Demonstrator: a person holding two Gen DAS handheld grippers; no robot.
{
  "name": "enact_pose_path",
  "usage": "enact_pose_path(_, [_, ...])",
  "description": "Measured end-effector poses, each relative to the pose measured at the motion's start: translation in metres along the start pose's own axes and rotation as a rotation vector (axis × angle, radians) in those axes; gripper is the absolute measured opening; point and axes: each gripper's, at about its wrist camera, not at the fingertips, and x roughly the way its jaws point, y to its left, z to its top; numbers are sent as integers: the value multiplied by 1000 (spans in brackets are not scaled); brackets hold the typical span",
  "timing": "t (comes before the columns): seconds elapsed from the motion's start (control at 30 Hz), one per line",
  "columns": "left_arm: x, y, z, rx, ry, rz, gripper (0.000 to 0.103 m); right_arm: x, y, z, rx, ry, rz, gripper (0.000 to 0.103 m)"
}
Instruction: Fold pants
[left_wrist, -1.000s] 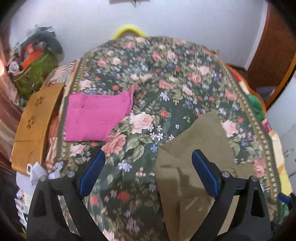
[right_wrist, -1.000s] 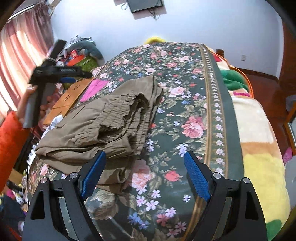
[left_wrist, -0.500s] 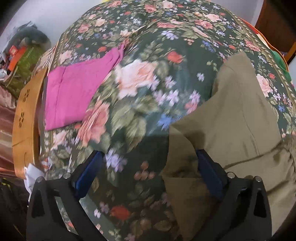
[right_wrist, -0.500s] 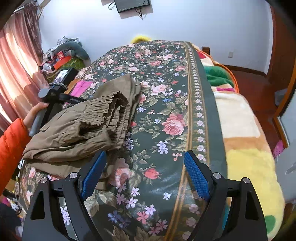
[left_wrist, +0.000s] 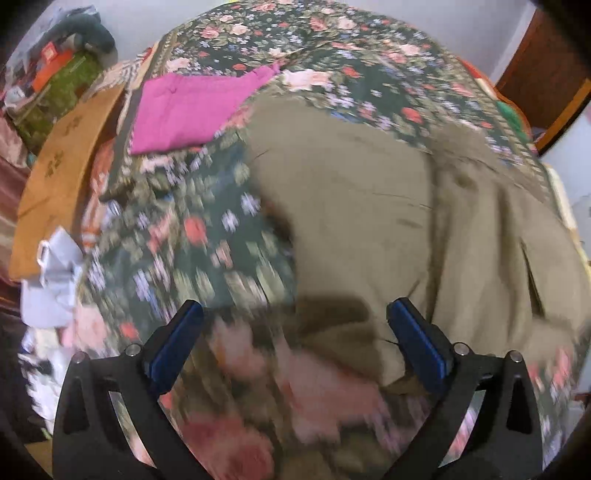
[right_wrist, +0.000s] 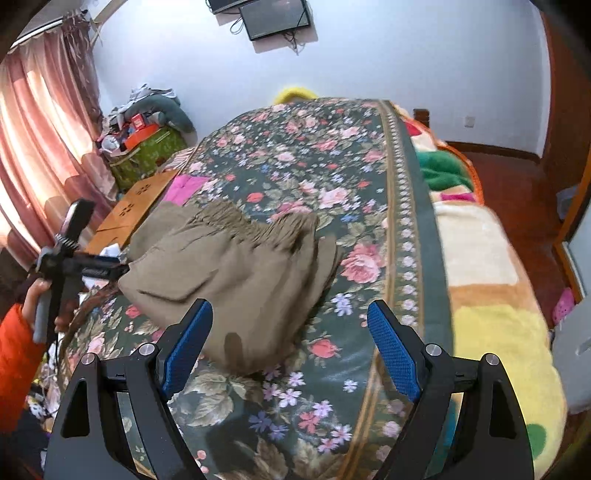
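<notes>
The olive-brown pants (left_wrist: 369, 206) lie folded in a thick bundle on the floral bedspread (left_wrist: 207, 236); in the right wrist view the pants (right_wrist: 236, 273) show their gathered waistband at the far side. My left gripper (left_wrist: 295, 347) is open and empty, low over the bundle's near left corner, and the view is blurred. It also shows in the right wrist view (right_wrist: 110, 266), held at the bundle's left edge. My right gripper (right_wrist: 290, 347) is open and empty, just in front of the bundle's near edge.
A folded magenta garment (left_wrist: 192, 107) lies on the bed beyond the pants. A brown cardboard box (left_wrist: 62, 173) and white crumpled items (left_wrist: 51, 280) sit off the bed's left side. Colourful blankets (right_wrist: 480, 258) lie along the right side. Pink curtains (right_wrist: 40, 155) hang at left.
The left gripper swung right and down to the bundle's left edge. The right gripper pulled back and lifted, and the bundle now lies flatter and more compact.
</notes>
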Motion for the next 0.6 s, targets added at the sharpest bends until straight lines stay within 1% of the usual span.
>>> enact_pose_path(0.07, [-6,-1,-9,-18,-14,-37,103,12,-2,-1,15,34,16,83])
enact_pose_path(0.13, [-14,1,-17,-53,-42,-42,102,23,-4,-1,34,60,20,80])
enact_pose_path(0.17, [-17,3,-20,-72,-52,-43,102,29,-6,0,43,74,18,74])
enact_pose_path(0.2, [-20,4,-21,-86,-58,-50,98,34,-6,1,48,86,18,65])
enact_pose_path(0.23, [-24,7,-23,-106,-64,-70,94,35,-7,2,50,94,22,61])
enact_pose_path(0.27, [-29,9,-25,-124,-73,-89,87,36,-7,4,51,100,29,57])
enact_pose_path(0.3, [-36,9,-26,-136,-89,-105,82,36,-6,7,47,97,33,54])
enact_pose_path(0.4, [-53,3,-28,-119,-148,-93,81,34,0,15,7,70,33,50])
enact_pose_path(0.43, [-56,-1,-28,-102,-161,-91,81,37,2,16,-5,73,34,49])
enact_pose_path(0.47, [-57,-5,-28,-83,-168,-89,81,40,3,16,-11,81,34,46])
enact_pose_path(0.5, [-55,-11,-28,-63,-167,-81,78,47,3,16,-16,102,34,40])
enact_pose_path(0.53, [-49,-17,-28,-43,-149,-63,76,52,4,14,-21,118,31,39])
enact_pose_path(0.57, [-42,-21,-29,-29,-126,-47,67,60,5,11,-28,141,22,37])
enact_pose_path(0.6, [-34,-23,-31,-18,-105,-34,64,66,5,7,-39,158,15,35])
